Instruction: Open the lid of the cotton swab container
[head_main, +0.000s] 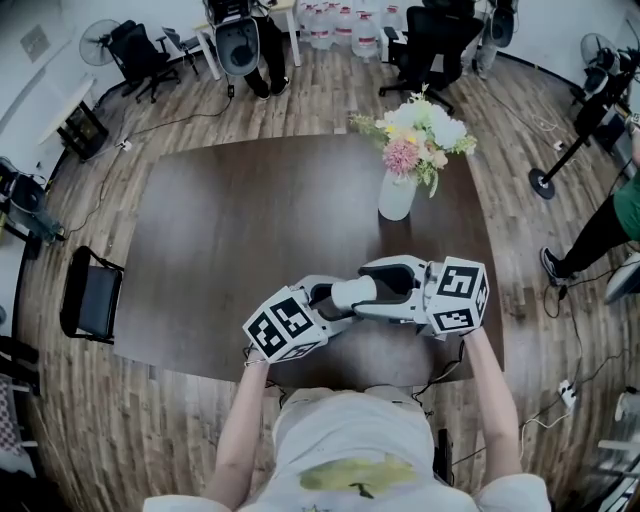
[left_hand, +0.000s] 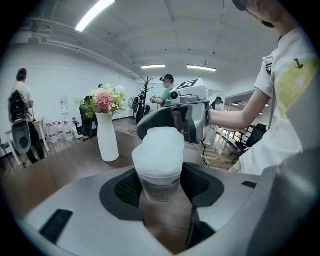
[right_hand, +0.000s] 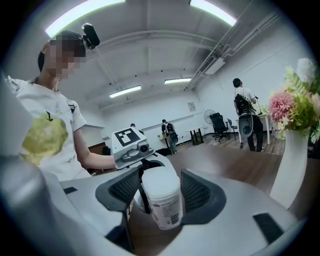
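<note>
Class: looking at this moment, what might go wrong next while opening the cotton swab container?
1. Only the left gripper grips the container, above the table; a weak hold could drop it.
2. The right gripper is open around it; closing off-centre might knock it loose.
3. The vase stands near; a wide swing could tip it.

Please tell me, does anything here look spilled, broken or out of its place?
Nothing stands out. The left gripper holds the cotton swab container, the right gripper is open around it, and the vase of flowers stands upright on the table.
</note>
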